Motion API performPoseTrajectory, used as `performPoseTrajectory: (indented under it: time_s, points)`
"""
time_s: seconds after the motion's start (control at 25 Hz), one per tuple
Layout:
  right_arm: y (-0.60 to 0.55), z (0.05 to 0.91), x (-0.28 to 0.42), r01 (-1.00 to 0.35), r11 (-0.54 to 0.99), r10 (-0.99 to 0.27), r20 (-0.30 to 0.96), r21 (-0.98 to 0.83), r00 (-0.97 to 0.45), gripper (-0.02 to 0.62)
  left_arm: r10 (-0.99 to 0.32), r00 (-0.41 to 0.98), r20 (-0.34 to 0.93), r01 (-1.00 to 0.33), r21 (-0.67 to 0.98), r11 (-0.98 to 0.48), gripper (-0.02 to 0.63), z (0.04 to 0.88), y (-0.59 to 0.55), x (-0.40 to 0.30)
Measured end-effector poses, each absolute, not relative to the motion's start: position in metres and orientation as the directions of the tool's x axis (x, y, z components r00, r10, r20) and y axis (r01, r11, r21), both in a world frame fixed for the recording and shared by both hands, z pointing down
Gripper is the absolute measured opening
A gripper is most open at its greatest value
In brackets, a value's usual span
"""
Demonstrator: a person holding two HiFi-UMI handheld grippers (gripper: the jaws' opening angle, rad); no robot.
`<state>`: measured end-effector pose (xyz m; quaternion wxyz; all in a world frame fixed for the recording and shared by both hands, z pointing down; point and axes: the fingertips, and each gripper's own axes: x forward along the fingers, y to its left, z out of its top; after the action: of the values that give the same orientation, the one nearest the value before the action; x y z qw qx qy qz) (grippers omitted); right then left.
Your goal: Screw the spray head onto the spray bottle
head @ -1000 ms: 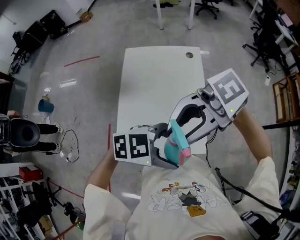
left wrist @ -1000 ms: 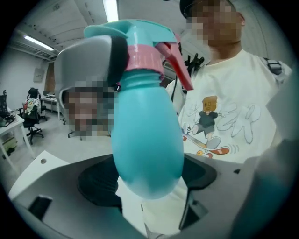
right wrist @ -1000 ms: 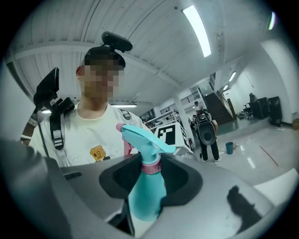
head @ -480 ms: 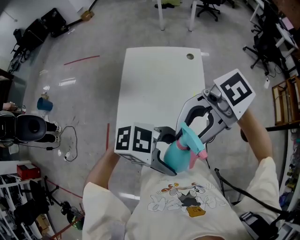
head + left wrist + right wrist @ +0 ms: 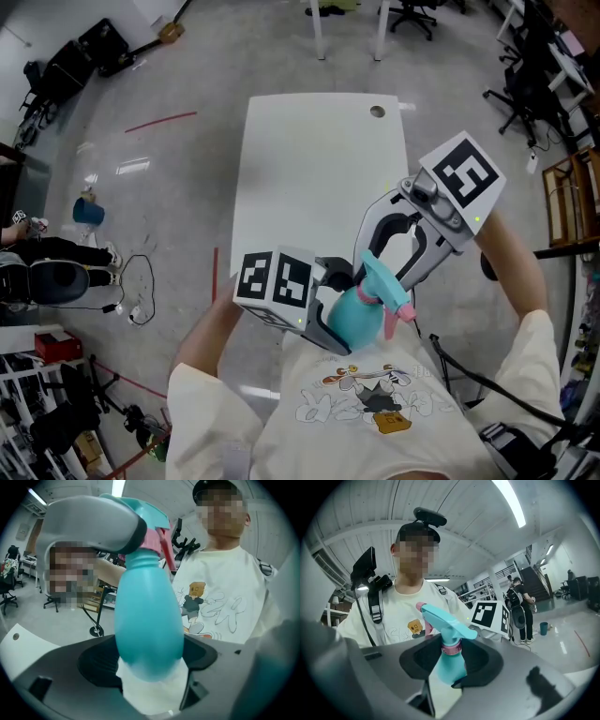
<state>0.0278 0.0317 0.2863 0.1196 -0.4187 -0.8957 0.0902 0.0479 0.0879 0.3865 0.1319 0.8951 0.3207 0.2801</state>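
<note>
One bottle (image 5: 352, 317), one spray head (image 5: 382, 281), two claws, and one white surface (image 5: 319, 178) with nothing lying on it.

The teal bottle is off the surface. It hangs tilted in the air over the near edge, close to the person's chest (image 5: 361, 398). The head sits on the bottle's neck, with its pink trigger towards the person.

The left claw (image 5: 330, 311) is clenched on the bottle's round body. In the left gripper view the bottle (image 5: 147, 630) fills the gap between the widely spread jaws of the left claw (image 5: 150, 665), pressed by both.

The right claw (image 5: 389, 274) comes from the far side and grasps the head. In the right gripper view the right claw (image 5: 452, 660) has its jaws closed on the pink collar at the bottom of the head (image 5: 447, 623), and the nozzle sticks out above them.
</note>
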Motion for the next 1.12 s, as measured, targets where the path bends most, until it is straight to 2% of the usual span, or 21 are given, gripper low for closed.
performPoseTrajectory:
  time_s: [0.24,0.4,0.52,0.68,0.84,0.96,1.12]
  points:
    - [0.034,0.287,0.031,0.742,0.600,0.794,0.112,-0.297,-0.597,0.133,0.615,0.650,0.447,0.479,0.388,-0.787,0.403,0.387,0.083,0.053]
    - [0.022,0.297,0.029,0.677,0.665,0.739,0.146,-0.315,-0.658,0.133,0.514,0.714,0.476,0.372,0.364,-0.854,0.403,0.398,0.068,0.059]
    - [0.001,0.309,0.023,0.580,0.746,0.654,0.198,-0.326,-0.730,0.133,0.372,0.768,0.521,0.207,0.349,-0.914,0.403,0.410,0.044,0.060]
    - [-0.047,0.323,0.009,0.365,0.846,0.479,0.258,-0.388,-0.839,0.133,0.109,0.790,0.603,-0.119,0.326,-0.938,0.403,0.424,-0.012,0.052]
    - [-0.079,0.328,-0.007,0.161,0.898,0.297,0.293,-0.410,-0.909,0.133,-0.216,0.699,0.681,-0.409,0.133,-0.903,0.403,0.437,-0.063,0.032]
    - [-0.098,0.332,-0.019,0.018,0.934,0.148,0.339,-0.358,-0.929,0.133,-0.367,0.640,0.675,-0.543,0.059,-0.838,0.403,0.442,-0.091,0.019]
    - [-0.119,0.343,-0.034,-0.101,0.969,0.001,0.412,-0.226,-0.911,0.133,-0.485,0.575,0.659,-0.642,-0.004,-0.767,0.403,0.455,-0.122,0.005]
